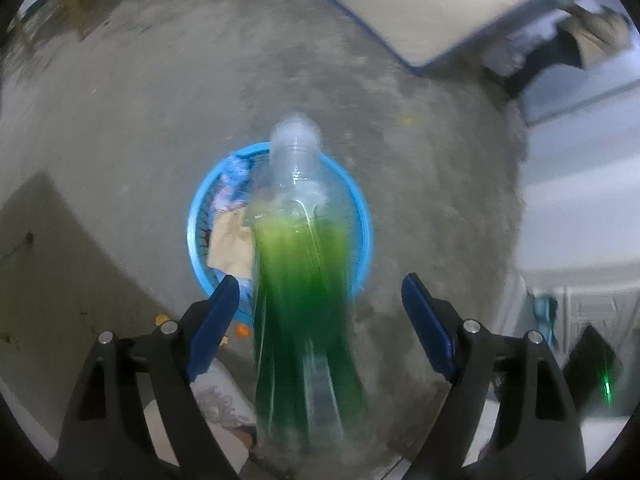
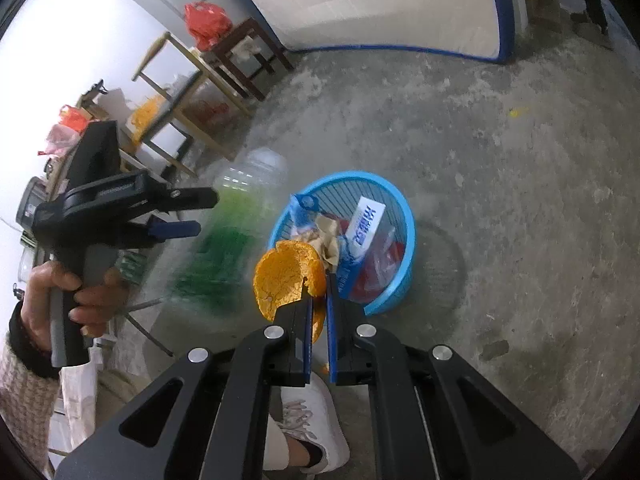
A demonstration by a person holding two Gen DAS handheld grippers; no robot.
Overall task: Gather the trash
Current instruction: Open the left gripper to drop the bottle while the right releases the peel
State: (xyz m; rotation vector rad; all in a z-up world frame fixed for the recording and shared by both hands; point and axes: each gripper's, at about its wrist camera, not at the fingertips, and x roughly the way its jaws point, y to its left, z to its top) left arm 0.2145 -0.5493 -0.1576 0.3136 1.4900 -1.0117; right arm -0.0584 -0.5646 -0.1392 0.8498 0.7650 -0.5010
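Bottle first: clear plastic bottle with green liquid point(image 1: 300, 264) is smeared w/ motion blur right between the left gripper point(image 1: 320, 320) fingers, cap end pointing at the round blue plastic basket point(image 1: 362, 216) on the concrete floor point(image 1: 420, 208). Left fingers point(image 1: 428, 328) stand wide apart and the pads aren't touching the bottle on either side afaict, so it looks let go and mid-drop, not held. In the right wrist view the same bottle point(image 2: 236, 232) is a green smear just beside the basket point(image 2: 404, 220), lower than the left gripper point(image 2: 196, 214) and the hand point(image 2: 68, 304) holding it. Can't say 100% it'll land inside vs clip the rim.

Right gripper point(image 2: 318, 300) has its fingers squeezed together on a curled piece of orange peel point(image 2: 286, 276), held just over the near edge of the basket, not released yet.

Basket's already got stuff in it: white and blue carton point(image 2: 362, 232), crumpled brown paper point(image 2: 328, 240), red plastic wrapper point(image 2: 380, 272), some blue wrapper bit point(image 2: 304, 204) at the rim.

Progress imo: pretty far along. Left to do: bottle has to settle in, peel has to drop. Also small orange scraps on the floor by the basket point(image 1: 242, 330) and a yellow speck further out point(image 2: 518, 111), prob still need picking up. Person's white sneaker point(image 2: 312, 424) is right under the right gripper, fwiw.
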